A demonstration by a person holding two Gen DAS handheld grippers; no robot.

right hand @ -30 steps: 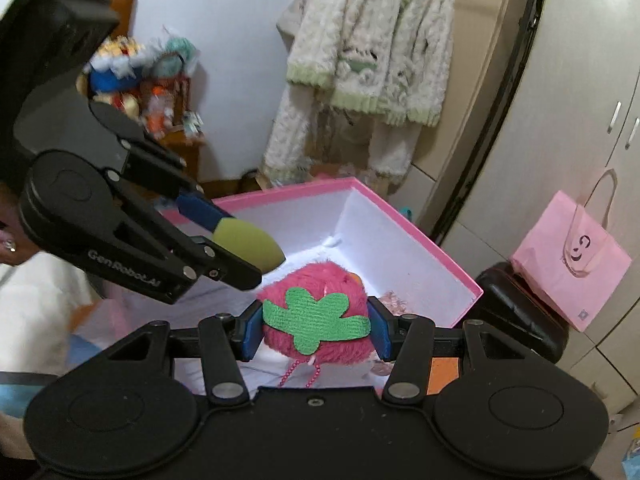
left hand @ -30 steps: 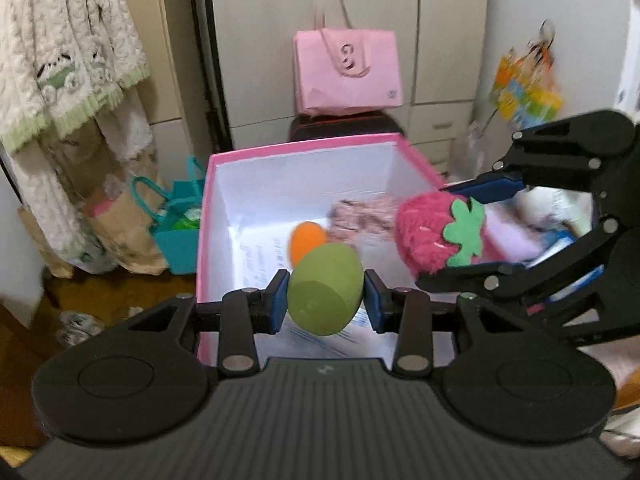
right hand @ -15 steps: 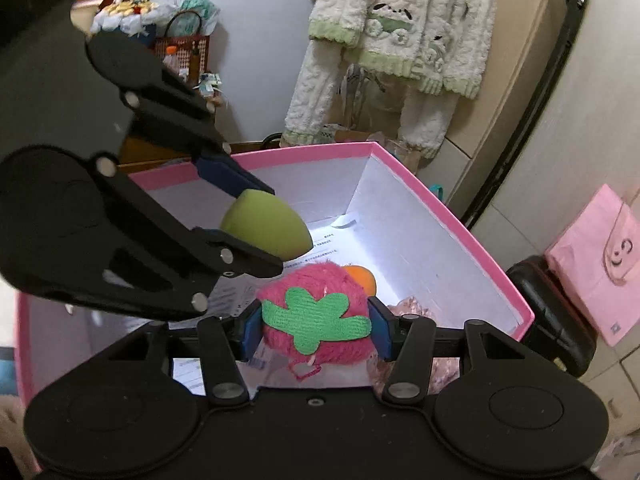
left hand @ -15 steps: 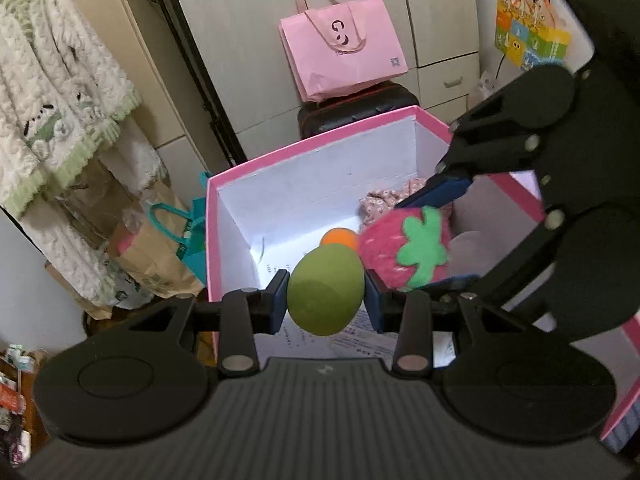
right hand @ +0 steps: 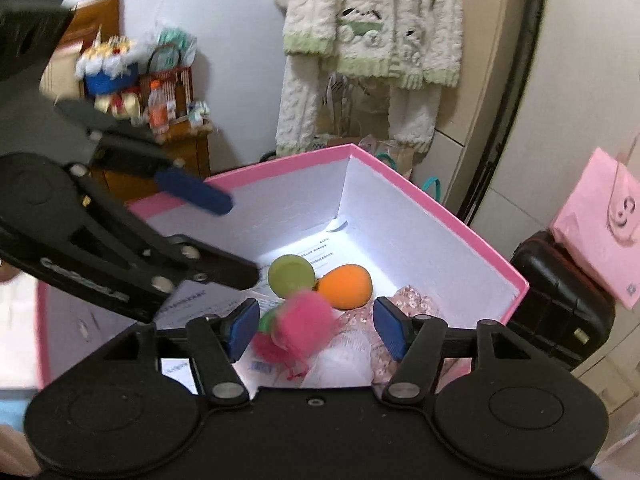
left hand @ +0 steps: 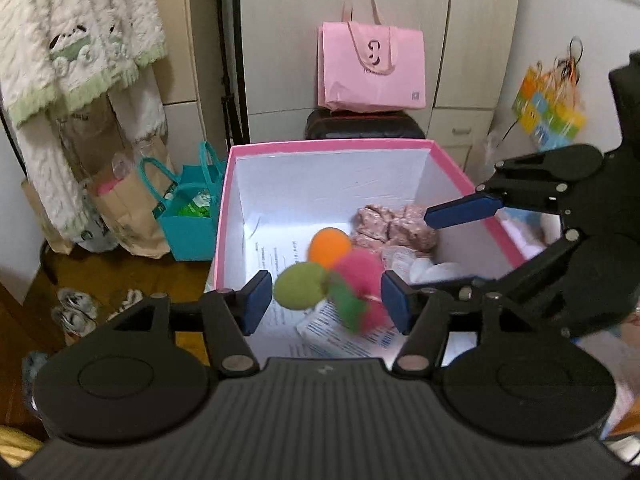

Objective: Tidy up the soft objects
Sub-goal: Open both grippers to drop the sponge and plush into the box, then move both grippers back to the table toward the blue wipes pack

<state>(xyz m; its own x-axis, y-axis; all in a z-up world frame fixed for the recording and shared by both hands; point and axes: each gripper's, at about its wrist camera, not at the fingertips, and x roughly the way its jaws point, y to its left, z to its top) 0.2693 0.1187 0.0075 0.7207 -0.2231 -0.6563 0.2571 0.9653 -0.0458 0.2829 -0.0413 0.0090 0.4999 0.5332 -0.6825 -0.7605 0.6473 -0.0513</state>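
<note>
I hold the left gripper (left hand: 326,300) over the pink box (left hand: 332,145), its 2 fingers spread with nothing between the pads. The green sponge (left hand: 299,286) lies inside the box on printed paper (left hand: 272,258), just beside the orange sponge (left hand: 330,245). The plush strawberry (left hand: 358,280) is motion-blurred, so I cannot tell whether it rests on the floor of the box. Floral fabric (left hand: 394,226) sits in the right rear corner. The right gripper (right hand: 314,326) is also spread wide above the box, gripping nothing.
</note>
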